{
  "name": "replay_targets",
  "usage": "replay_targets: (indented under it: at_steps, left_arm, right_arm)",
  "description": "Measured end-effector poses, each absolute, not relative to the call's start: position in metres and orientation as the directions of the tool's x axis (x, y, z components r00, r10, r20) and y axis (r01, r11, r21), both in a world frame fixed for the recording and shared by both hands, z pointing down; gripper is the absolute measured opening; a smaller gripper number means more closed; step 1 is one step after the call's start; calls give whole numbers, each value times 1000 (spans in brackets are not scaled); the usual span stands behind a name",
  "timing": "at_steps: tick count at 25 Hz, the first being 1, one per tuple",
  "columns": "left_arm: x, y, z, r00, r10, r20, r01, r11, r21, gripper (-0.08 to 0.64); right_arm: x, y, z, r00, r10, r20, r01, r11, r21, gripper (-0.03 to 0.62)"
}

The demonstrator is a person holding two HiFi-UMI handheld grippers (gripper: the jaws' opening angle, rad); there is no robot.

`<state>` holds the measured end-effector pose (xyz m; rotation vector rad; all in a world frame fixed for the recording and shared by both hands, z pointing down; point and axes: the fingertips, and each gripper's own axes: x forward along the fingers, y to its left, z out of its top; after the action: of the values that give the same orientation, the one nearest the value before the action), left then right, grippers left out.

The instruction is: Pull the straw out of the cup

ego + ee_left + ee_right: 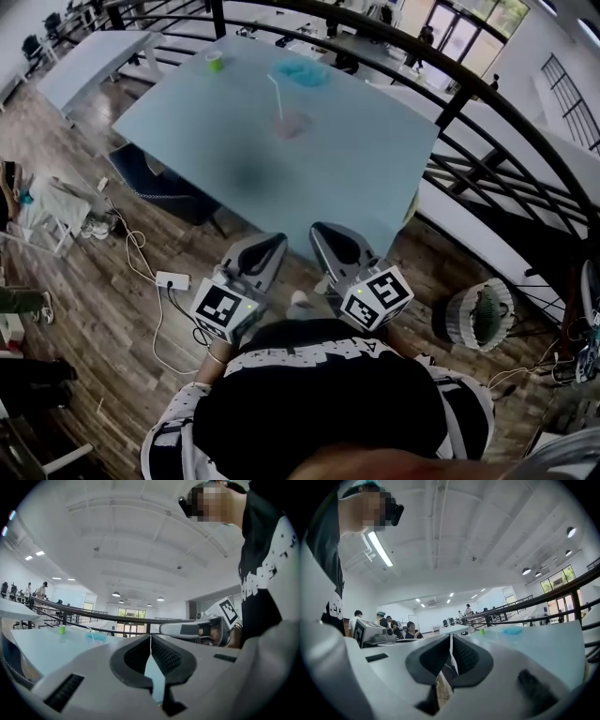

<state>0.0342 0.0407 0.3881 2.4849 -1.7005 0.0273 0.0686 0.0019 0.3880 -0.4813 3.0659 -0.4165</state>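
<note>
Table (pixel 281 178): pale blue, spreads ahead of both pairs of jaws, with its near edge just past their tips. Bears all items noted below.

Left gripper (pixel 270 242): held low, short of the table edge, just beside the right unit. Jaws closed tip to tip in the left gripper view (pixel 151 641), with nothing between them.

Right gripper (pixel 325 232): level with the left, pointing the same way. Jaws likewise pressed together in the right gripper view (pixel 451 641) and holding nothing.

Blue item (pixel 302 73): lies at the far side of the table, well beyond the jaws. Too blurred to identify.

Cup (pixel 291 125): pale and pinkish, stands well ahead of both pairs of jaws, nearer than the blue item. Untouched by either gripper.

Green cup (pixel 215 61): small, at the far table edge, ahead and left of the left jaws.

Straw (pixel 276 96): white, stands in the cup, leaning left, top end clear of the rim. Well apart from both jaws.
</note>
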Motion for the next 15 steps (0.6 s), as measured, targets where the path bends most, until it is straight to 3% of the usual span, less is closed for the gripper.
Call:
replay_targets:
  at_steps: [15]
  left_arm:
    - [46, -27, 391, 384, -915, 125, -924, -379, 57, 15]
  right_arm:
    - [81, -65, 387, -948, -317, 5, -307, 916, -257, 31]
